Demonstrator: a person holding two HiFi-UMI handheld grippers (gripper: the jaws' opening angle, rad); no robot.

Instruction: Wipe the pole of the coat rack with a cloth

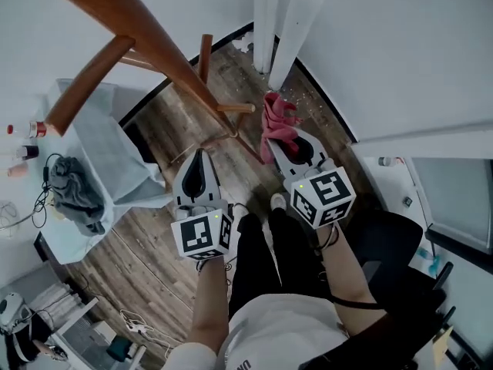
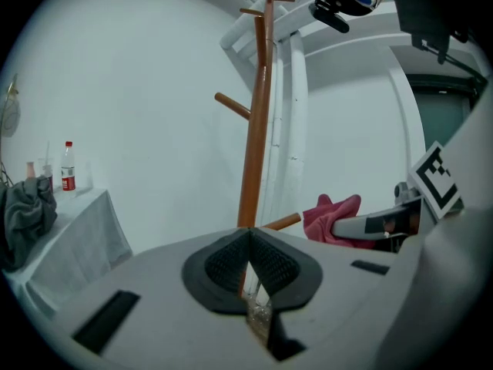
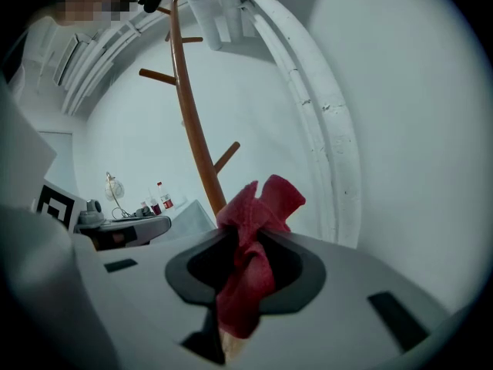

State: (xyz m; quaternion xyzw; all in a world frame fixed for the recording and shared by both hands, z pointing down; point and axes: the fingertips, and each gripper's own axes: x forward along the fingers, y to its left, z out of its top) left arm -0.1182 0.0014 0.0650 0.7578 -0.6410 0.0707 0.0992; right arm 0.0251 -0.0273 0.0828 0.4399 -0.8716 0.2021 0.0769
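Head view: the left gripper and the right gripper point down at the wooden floor beside the foot of the coat rack pole; a red cloth sticks out of the right one, just right of the pole's base

Left gripper view: its jaws are pressed together on nothing, with the pole rising just beyond them

Right gripper view: the jaws pinch the cloth, bunched between the pads, with the pole far left behind it
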